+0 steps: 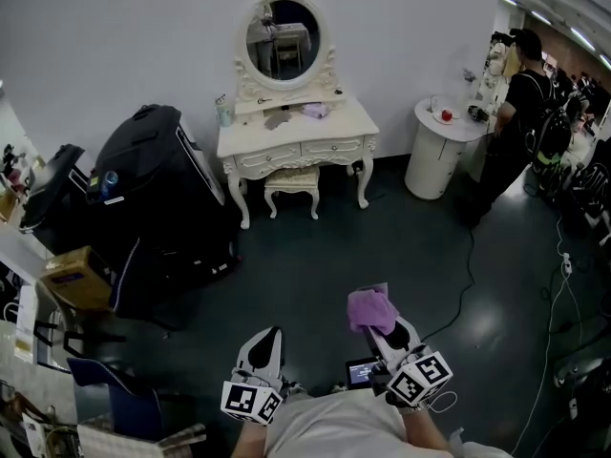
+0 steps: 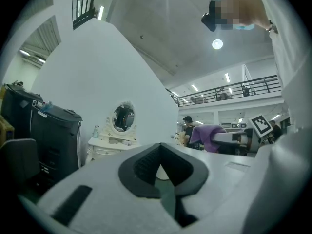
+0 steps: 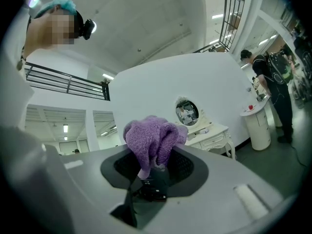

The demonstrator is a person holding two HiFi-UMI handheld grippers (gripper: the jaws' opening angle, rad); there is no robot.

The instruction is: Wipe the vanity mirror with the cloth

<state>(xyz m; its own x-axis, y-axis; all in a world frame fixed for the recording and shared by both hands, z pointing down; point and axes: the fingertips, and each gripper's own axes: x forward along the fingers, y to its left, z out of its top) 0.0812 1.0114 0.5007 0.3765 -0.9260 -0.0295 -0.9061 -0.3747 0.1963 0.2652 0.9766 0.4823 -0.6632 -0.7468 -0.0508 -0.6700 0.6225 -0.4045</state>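
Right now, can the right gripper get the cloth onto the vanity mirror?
Probably not yet. The right gripper is shut on the cloth, but the vanity mirror stands across open floor at the far wall; nothing blocks the walk.

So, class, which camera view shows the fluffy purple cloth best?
The right gripper view: the fluffy purple cloth sits large and central, pinched in the right gripper. The head view shows the cloth small, from above. The left gripper view shows the cloth small, off to the right.
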